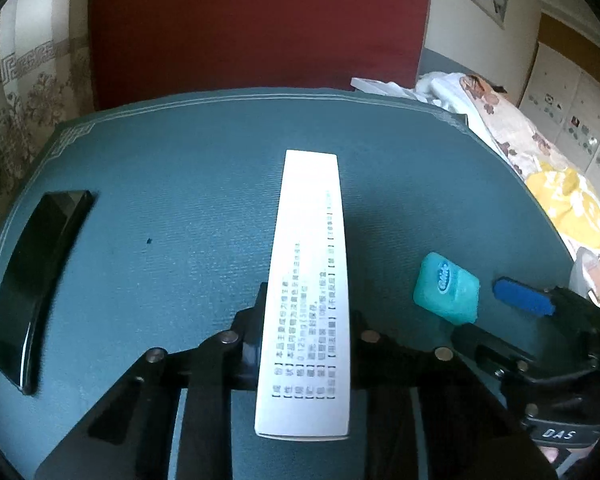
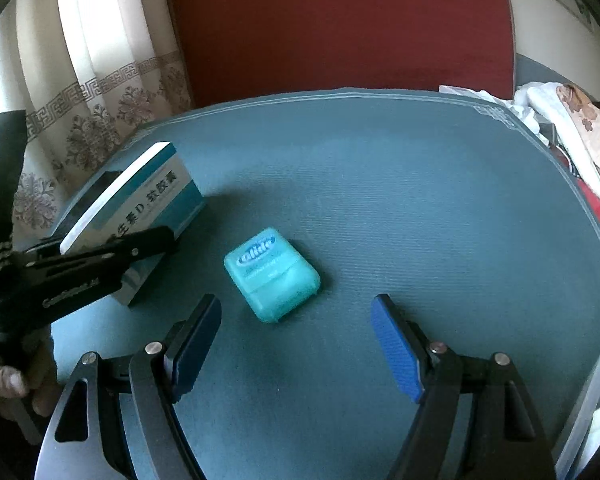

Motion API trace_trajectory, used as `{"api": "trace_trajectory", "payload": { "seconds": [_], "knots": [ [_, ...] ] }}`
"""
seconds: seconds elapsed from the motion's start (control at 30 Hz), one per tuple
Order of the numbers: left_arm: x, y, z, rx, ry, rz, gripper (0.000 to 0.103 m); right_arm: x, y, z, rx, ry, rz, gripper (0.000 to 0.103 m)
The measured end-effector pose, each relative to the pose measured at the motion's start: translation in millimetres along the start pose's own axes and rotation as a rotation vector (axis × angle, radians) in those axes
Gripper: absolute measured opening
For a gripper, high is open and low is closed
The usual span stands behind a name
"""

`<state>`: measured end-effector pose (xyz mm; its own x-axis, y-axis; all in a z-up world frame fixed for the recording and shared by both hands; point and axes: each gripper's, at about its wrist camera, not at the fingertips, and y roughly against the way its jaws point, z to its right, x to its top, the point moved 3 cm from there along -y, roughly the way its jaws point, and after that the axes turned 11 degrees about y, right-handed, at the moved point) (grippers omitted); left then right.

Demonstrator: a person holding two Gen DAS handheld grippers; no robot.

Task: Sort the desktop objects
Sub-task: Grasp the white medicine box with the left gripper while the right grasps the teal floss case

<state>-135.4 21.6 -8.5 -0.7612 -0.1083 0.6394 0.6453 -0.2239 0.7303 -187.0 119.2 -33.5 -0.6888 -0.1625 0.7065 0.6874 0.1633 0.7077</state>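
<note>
My left gripper [image 1: 306, 320] is shut on a long white and blue medicine box [image 1: 308, 280], held on edge over the teal mat [image 1: 180, 184]. The box also shows in the right wrist view [image 2: 140, 216], with the left gripper [image 2: 156, 240] clamped on it. A teal Glide floss case [image 2: 272, 274] lies on the mat, just ahead of my right gripper [image 2: 296, 344], which is open and empty with blue pads [image 2: 396, 352]. The floss case also shows in the left wrist view [image 1: 446, 288], beside a blue fingertip [image 1: 524, 296].
A black phone [image 1: 36, 280] lies at the mat's left edge. A red chair back [image 1: 256, 24] stands behind the table. Floral and yellow cloths [image 1: 540, 168] are piled at the right. A patterned curtain [image 2: 100, 112] hangs at the left.
</note>
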Motion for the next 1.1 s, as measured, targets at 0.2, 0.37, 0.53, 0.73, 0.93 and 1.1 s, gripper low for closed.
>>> {"api": "trace_trajectory", "payload": {
  "seconds": [0.2, 0.37, 0.53, 0.73, 0.93, 1.1],
  "knots": [
    [-4.5, 6.9, 3.9, -0.015, 0.003, 0.000, 0.027, 7.0, -6.4, -6.4, -0.006, 0.040, -0.009, 0.080],
    [-2.9, 13.7, 9.0, -0.024, -0.002, 0.015, 0.027, 10.7, -13.4, -10.9, -0.022, 0.073, -0.034, 0.069],
    [-1.0, 6.5, 9.0, -0.011, 0.007, 0.003, 0.027, 13.7, -16.7, -11.2, -0.061, 0.086, -0.042, 0.053],
    [-0.9, 4.4, 10.1, -0.012, 0.007, 0.002, 0.027, 5.2, -6.3, -8.6, -0.063, 0.052, -0.044, 0.051],
    [-3.1, 9.2, 16.1, -0.023, -0.008, 0.010, 0.027, 1.0, 14.7, -6.0, -0.075, 0.005, -0.036, 0.048],
    [-4.9, 17.5, 27.1, -0.034, -0.021, 0.024, 0.027, -0.8, 39.9, -3.4, -0.097, -0.009, -0.007, 0.045]
  ]
}}
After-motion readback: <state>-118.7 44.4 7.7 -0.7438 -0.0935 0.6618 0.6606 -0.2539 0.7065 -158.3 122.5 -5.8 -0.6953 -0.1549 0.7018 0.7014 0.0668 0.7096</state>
